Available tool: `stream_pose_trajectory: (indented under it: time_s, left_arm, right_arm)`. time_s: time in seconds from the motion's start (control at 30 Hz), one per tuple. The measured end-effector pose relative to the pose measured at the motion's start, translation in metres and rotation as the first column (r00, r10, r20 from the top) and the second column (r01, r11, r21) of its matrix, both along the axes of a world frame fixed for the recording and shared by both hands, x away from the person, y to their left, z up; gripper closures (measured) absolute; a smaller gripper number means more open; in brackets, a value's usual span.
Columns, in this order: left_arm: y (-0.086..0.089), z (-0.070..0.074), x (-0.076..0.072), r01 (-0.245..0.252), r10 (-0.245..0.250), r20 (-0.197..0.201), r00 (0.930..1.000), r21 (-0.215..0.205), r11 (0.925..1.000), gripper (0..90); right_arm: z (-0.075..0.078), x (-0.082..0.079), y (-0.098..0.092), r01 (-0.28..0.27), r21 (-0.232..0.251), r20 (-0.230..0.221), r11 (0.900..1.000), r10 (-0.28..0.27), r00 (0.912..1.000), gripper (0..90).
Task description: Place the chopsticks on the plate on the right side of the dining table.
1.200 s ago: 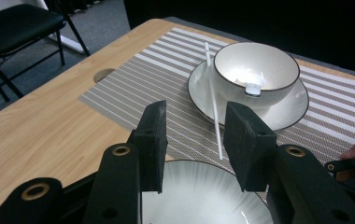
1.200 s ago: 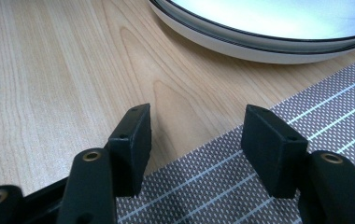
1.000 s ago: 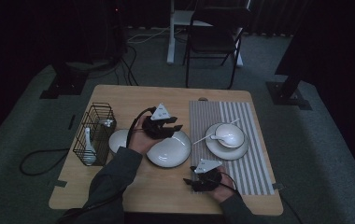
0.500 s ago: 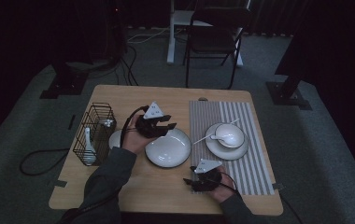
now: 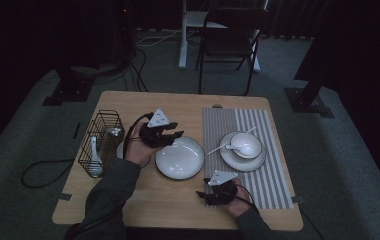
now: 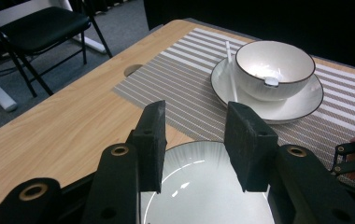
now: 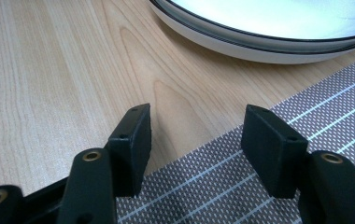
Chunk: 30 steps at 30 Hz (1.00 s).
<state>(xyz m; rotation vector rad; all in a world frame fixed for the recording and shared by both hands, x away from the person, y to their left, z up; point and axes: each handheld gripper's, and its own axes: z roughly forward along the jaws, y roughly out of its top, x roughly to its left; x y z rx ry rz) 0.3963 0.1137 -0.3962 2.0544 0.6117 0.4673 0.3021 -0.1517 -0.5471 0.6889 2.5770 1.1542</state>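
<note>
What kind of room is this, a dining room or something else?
Probably a dim lab or studio staged as a dining spot: a wooden table laid with a plate and striped placemat, cables trailing over grey carpet.

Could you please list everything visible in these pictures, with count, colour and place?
Table: one, light wood, centre.
Placemat: one, grey striped, table's right half.
Plate: one, white, dark-rimmed, mid-table.
Saucer: one, white, on the placemat.
Bowl: one, white, on the saucer.
Spoon: one, white, leaning in the bowl.
Wire basket: one, black, table's left edge.
Chair: one, black, beyond the table.
Left claw: black, open, over the plate's rim.
Right claw: black, open, near edge.
</note>
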Motion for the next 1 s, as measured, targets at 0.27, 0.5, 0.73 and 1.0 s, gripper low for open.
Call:
stream_pose_trajectory:
  time_s: [0.27,0.5,0.73,1.0]
  left_arm:
    - [0.013,0.008,-0.005,-0.024,0.024,0.014,0.9996,-0.003,0.9997,59.5]
    - [0.024,0.014,-0.008,-0.043,0.043,0.021,0.9989,-0.005,0.9991,59.3]
    - [0.034,0.019,-0.012,-0.064,0.065,0.026,0.9976,-0.008,0.9979,59.2]
    - [0.045,0.025,-0.015,-0.078,0.079,0.032,0.9964,-0.016,0.9968,59.0]
  right_arm:
    - [0.000,0.000,0.000,-0.001,-0.001,0.002,1.000,0.001,1.0000,42.5]
    - [0.000,0.000,0.000,0.000,-0.001,0.002,1.000,0.000,1.0000,42.5]
    - [0.000,0.000,0.000,0.000,-0.001,0.002,1.000,0.000,1.0000,42.5]
    - [0.000,0.000,0.000,0.000,-0.001,0.001,1.000,0.000,1.0000,42.5]
